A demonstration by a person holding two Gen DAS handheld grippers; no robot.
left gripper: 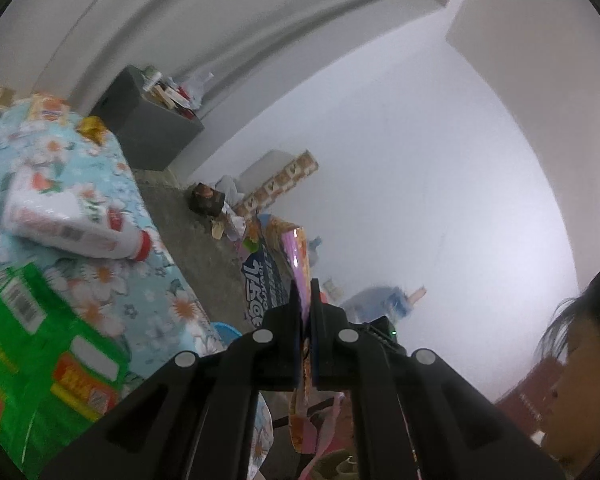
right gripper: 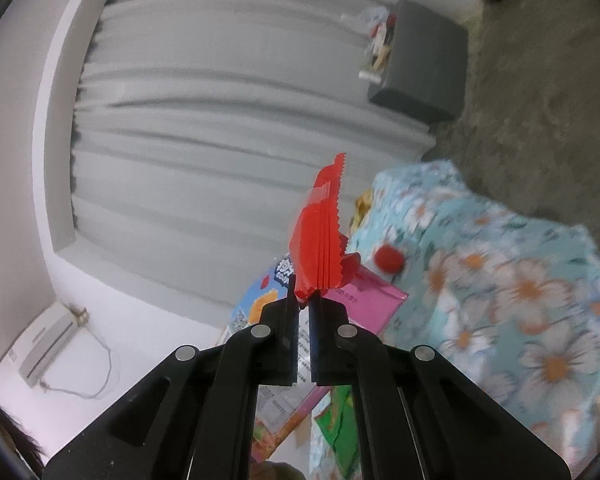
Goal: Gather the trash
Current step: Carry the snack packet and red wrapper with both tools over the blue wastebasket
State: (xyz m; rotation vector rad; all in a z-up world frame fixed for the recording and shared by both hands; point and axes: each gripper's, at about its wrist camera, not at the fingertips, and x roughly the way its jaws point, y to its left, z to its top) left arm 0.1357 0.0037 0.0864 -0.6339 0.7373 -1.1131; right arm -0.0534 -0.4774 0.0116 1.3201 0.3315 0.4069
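Note:
My left gripper (left gripper: 305, 286) is shut on a pink and orange snack wrapper (left gripper: 299, 254), held edge-on off the table's right side. My right gripper (right gripper: 303, 294) is shut on a red wrapper (right gripper: 320, 240) with a zigzag edge, held up in front of the grey curtain. A white bottle with a red cap (left gripper: 72, 220) lies on the floral tablecloth (left gripper: 100, 160). A green package (left gripper: 32, 344) lies at the table's near left. A pink package (right gripper: 370, 300) and a blue snack bag (right gripper: 260, 300) lie behind my right gripper.
A grey box (left gripper: 148, 128) filled with litter stands on the floor by the curtain. Boxes and bags (left gripper: 260, 200) are piled along the white wall. A person's head (left gripper: 580, 360) is at lower right. A red round cap (right gripper: 388, 258) shows on the tablecloth (right gripper: 500, 280).

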